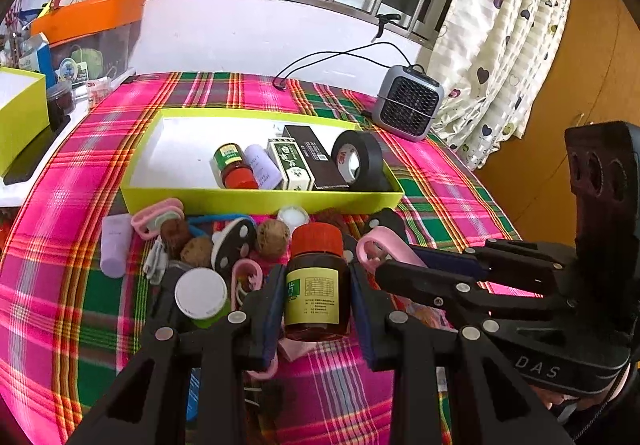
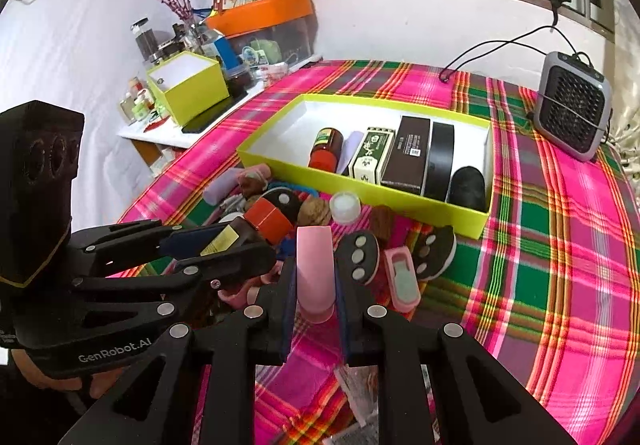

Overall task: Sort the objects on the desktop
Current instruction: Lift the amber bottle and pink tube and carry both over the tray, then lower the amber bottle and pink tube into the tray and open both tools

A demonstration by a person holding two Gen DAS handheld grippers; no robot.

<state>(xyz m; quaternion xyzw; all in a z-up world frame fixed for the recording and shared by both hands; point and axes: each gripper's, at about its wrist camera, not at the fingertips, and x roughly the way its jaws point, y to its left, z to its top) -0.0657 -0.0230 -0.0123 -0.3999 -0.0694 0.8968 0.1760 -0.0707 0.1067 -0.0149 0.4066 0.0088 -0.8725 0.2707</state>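
While clamped upright between the blue-padded fingers of the left gripper (image 1: 317, 273), amber glass bottle with orange-red screw cap and yellow-green label (image 1: 312, 297): gripped at the label band, cap free above the pads, apparently so as to go down bottom first. Hard to tell whether lifted or resting on the cloth, the base being hidden behind the fingers.

Just beside it, shut on a pale pink plastic clip-like piece (image 2: 315, 269): right gripper (image 2: 316, 285), pinching the flat sides, long axis pointing forward. Probably a second pick in hand at once, one item per gripper.

Straight ahead, just past the heap: shallow lime-green cardboard tray (image 1: 260, 201), likely the drop place. Already lying in its right half, side by side: small red-capped amber bottle (image 1: 234, 169), lilac tube (image 1: 262, 167), green-and-white carton (image 1: 290, 165), dark brown box (image 1: 316, 157), black tape roll (image 1: 356, 161). Left half of the white floor bare, so room there, next to the twin bottle, for laying this one down.

Worth minding: low front wall to clear on the way in; loose heap between grippers and tray, with brown walnuts (image 1: 273, 239), a white-lidded green jar (image 1: 200, 295) and black oval pieces with white dots (image 2: 357, 255) touching or nearly so. Little side room between the two grippers. Open pink-and-green plaid cloth (image 2: 560, 245) to the right.
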